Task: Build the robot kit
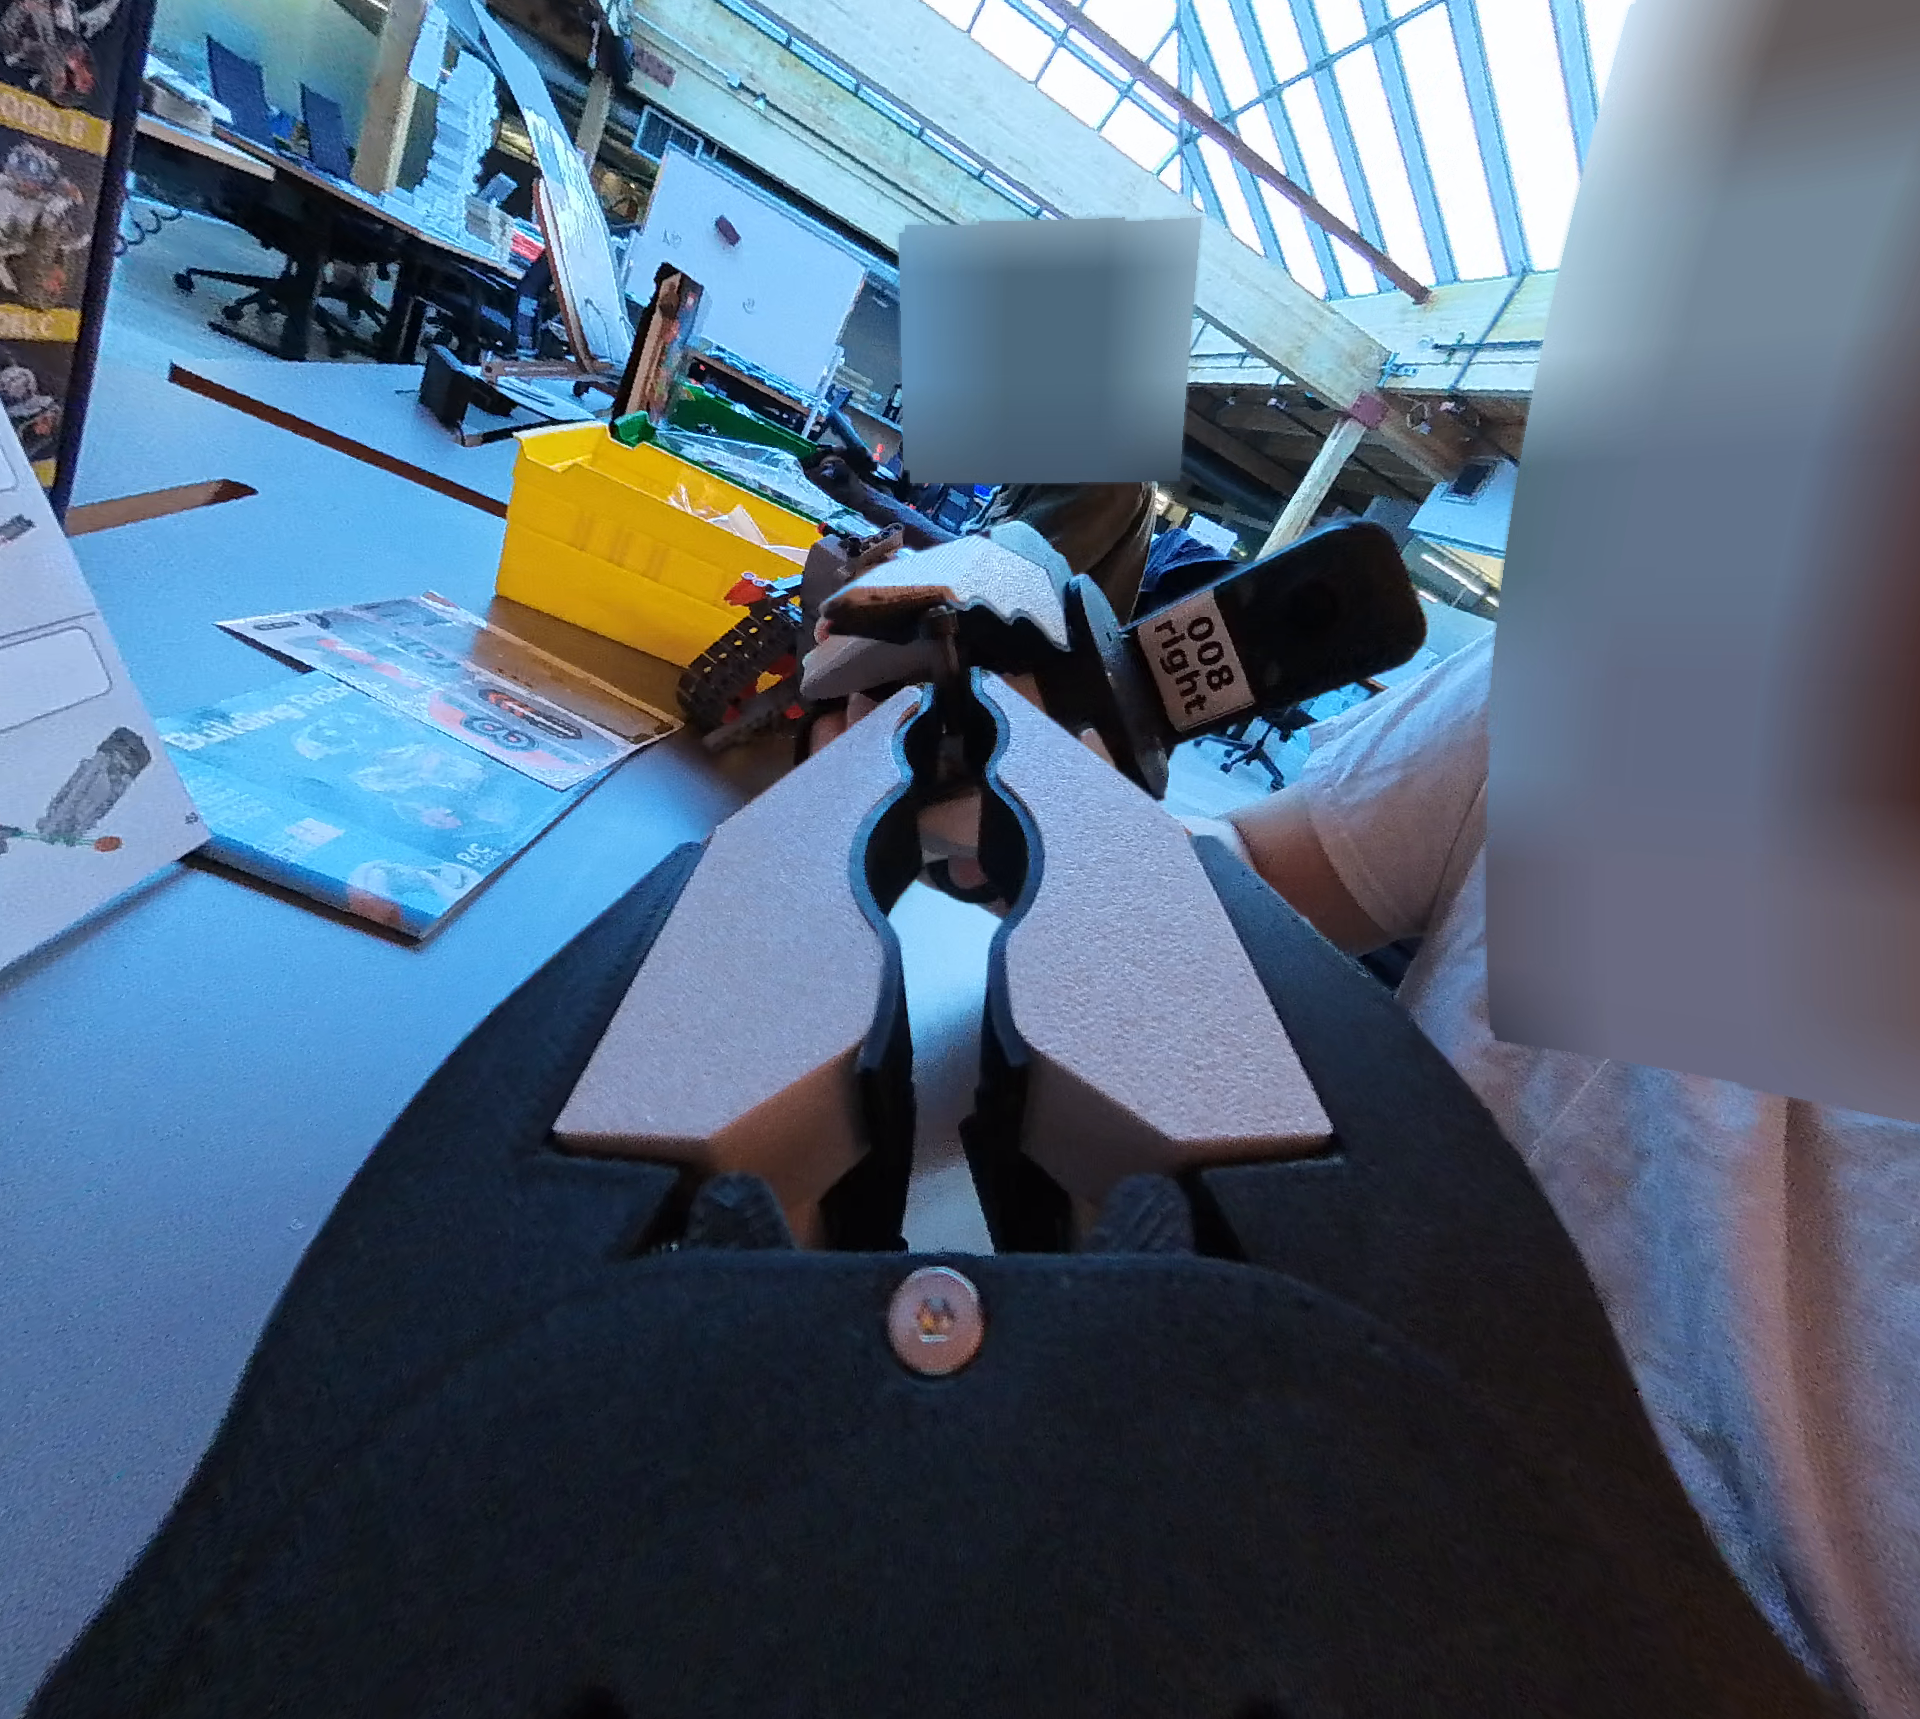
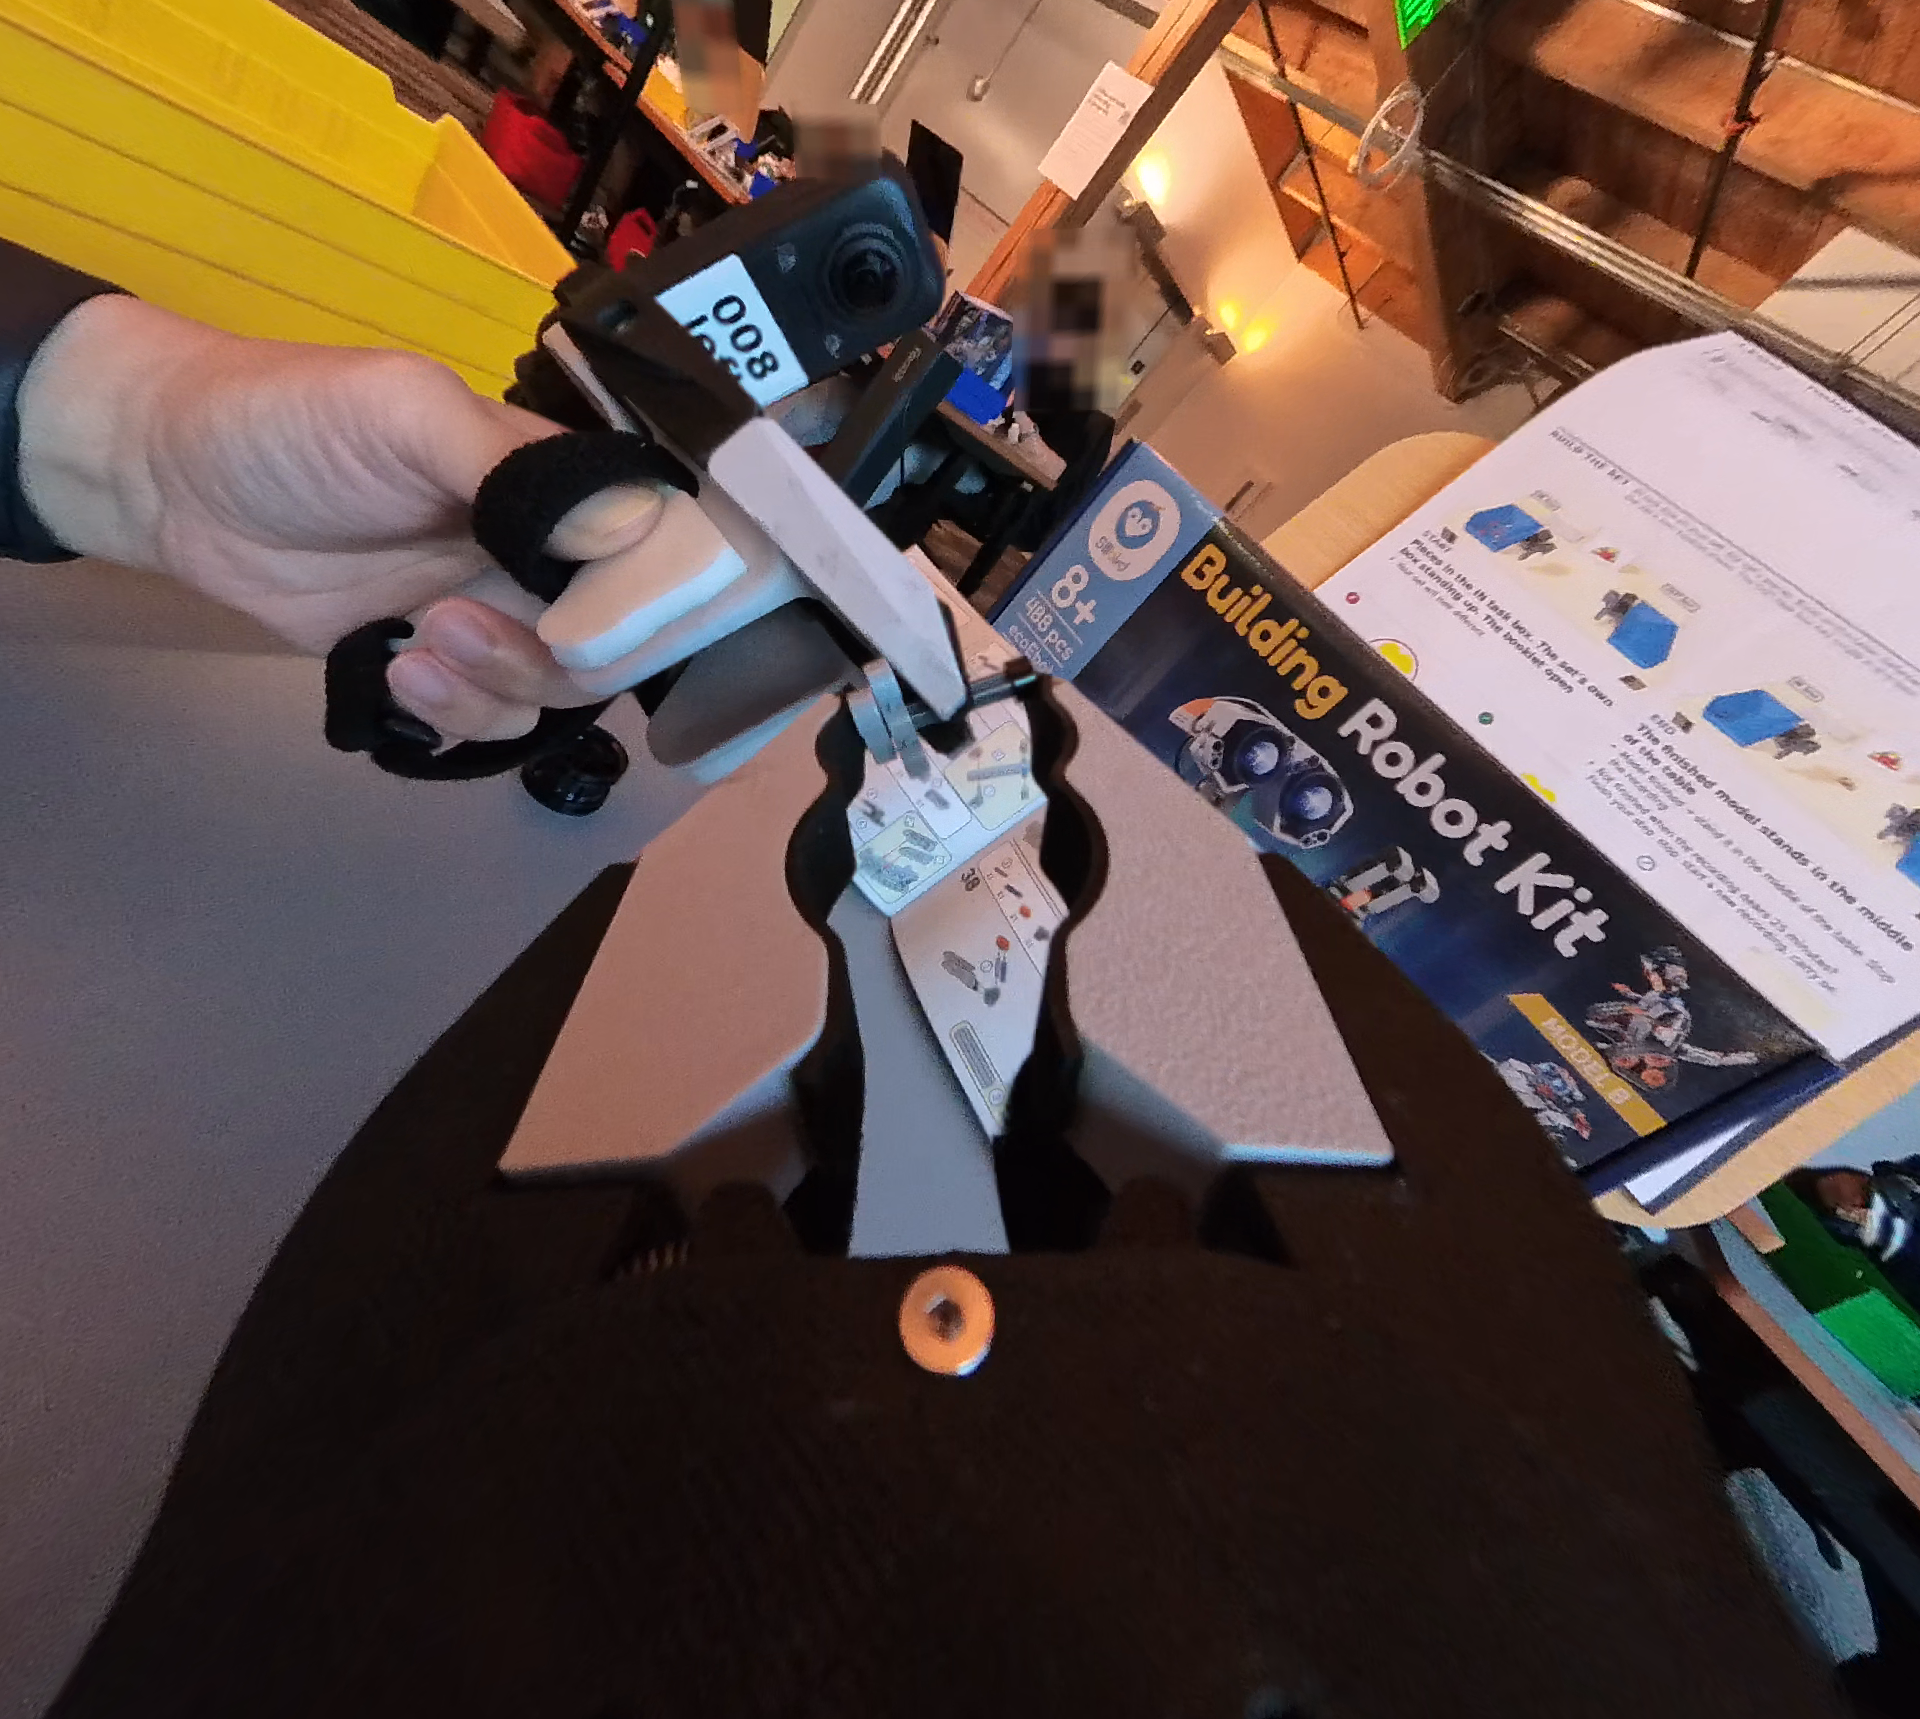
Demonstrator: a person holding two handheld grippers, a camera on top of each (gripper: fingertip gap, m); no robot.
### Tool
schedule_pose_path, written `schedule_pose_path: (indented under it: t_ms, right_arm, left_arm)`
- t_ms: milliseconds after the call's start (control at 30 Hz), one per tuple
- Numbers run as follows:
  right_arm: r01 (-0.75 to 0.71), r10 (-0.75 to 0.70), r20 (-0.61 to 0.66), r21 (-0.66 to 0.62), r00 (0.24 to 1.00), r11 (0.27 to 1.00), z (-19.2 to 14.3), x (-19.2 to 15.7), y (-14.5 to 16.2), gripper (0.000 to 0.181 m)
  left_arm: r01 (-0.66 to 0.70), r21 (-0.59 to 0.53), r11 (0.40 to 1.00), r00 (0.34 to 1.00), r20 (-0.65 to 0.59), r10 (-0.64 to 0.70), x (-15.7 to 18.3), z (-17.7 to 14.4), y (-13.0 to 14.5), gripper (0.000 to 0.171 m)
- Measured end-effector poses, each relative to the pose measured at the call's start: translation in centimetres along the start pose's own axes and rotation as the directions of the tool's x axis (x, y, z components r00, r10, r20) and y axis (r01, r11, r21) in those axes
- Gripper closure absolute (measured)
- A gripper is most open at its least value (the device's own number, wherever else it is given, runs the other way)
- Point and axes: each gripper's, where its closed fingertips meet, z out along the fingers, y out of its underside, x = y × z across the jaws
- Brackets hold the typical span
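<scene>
Grippers, left (image 1: 951, 713) and right (image 2: 940, 713), jaws seemingly clenched on one thin dark pin (image 1: 948, 682).

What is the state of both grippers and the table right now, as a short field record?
Left gripper: fingers shut on a black pin, raised above the table
Right gripper: tips around a grey piece beside the pin; grip unclear
Contact: the two grippers meet tip to tip
Behind them: yellow bin, small tracked model in front of it
Paper: booklet lying flat, kit box standing upright
</scene>
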Motion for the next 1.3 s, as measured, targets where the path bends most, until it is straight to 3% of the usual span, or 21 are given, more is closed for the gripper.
schedule_pose_path:
  t_ms: [167, 200, 467, 1300]
  right_arm:
    - [-0.019, 0.019, 0.022, -0.001, 1.000, 1.000, -0.08, -0.14, 0.18, 0.153]
    - [-0.013, 0.013, 0.044, -0.006, 0.999, 1.000, -0.10, -0.53, 0.26, 0.162]
    - [0.071, -0.072, -0.034, -0.021, 0.997, 0.997, -0.13, 0.12, 0.30, 0.151]
    - [0.170, -0.174, -0.041, -0.072, 0.984, 0.983, -0.11, -0.04, 1.03, 0.151]
  left_arm:
    - [-0.013, -0.005, 1.000, 1.000, 0.006, 0.013, 0.01, 0.05, 0.03, 0.171]
    - [-0.011, -0.001, 1.000, 1.000, 0.003, 0.011, 0.05, 0.05, 0.00, 0.171]
    - [0.003, -0.003, 1.000, 1.000, 0.008, -0.003, -0.15, -0.04, 0.01, 0.171]
    - [0.060, -0.021, 0.998, 0.998, 0.021, -0.060, -0.85, -0.10, 0.52, 0.171]
